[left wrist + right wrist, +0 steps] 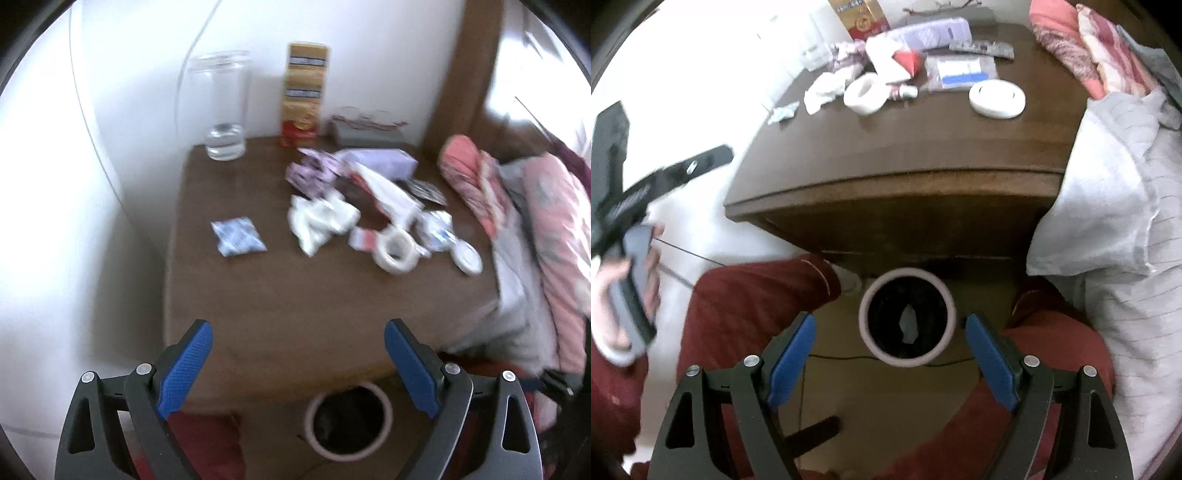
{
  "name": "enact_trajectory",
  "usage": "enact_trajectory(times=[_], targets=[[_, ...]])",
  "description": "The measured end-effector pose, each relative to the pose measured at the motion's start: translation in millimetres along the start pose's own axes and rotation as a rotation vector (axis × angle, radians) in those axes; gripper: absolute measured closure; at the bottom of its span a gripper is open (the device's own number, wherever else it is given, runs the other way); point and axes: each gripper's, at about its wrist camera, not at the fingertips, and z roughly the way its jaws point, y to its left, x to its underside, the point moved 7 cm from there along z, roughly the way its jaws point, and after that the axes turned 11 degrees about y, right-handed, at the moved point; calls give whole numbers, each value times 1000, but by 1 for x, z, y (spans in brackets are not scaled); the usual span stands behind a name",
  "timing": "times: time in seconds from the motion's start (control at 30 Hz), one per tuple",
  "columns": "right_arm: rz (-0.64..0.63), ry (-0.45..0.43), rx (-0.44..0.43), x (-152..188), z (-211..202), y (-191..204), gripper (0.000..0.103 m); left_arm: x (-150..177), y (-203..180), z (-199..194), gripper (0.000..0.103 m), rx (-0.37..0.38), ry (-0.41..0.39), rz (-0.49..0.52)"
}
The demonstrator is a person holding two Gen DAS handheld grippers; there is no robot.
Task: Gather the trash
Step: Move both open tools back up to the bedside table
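**Trash scattered on the counter, bin below its front edge**

You see a crumpled white tissue lying mid-counter, with a small blue-and-white sachet flat to its left, well apart. Behind the tissue sits a crushed purple-patterned wrapper. On the floor under the counter's front edge stands a round bin with a pale rim and dark liner, one pale scrap at its bottom.

You face a dark wooden bedside table set against a white wall. Bedding crowds its right edge. The floor below is tan, the daylight bright.
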Motion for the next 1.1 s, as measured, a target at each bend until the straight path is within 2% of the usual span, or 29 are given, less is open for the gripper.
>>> enact_trajectory(times=[0.1,0.23,0.43,0.53,0.7,0.87,0.97,1.1], targets=[[-16,-16,4,-3,-4,4,21,-22,13,13,9,-55,41,-6],[-33,-28,-6,-10,-13,7,21,-48,27,37,9,-78,125,-27],[-45,-30,-17,-20,-15,8,21,-64,31,70,9,-119,201,-10],[-43,-35,-23,-28,-19,7,21,-67,34,79,9,-147,205,-1],[-29,-70,-14,-46,-32,-4,21,-72,34,97,9,-135,231,10],[2,-114,43,-76,-52,-25,21,-74,36,109,6,-106,232,-7],[17,-137,75,-97,-60,-35,21,-75,36,113,1,-102,233,-13],[32,-129,131,-122,-57,-51,21,-79,35,116,0,-96,232,16]])
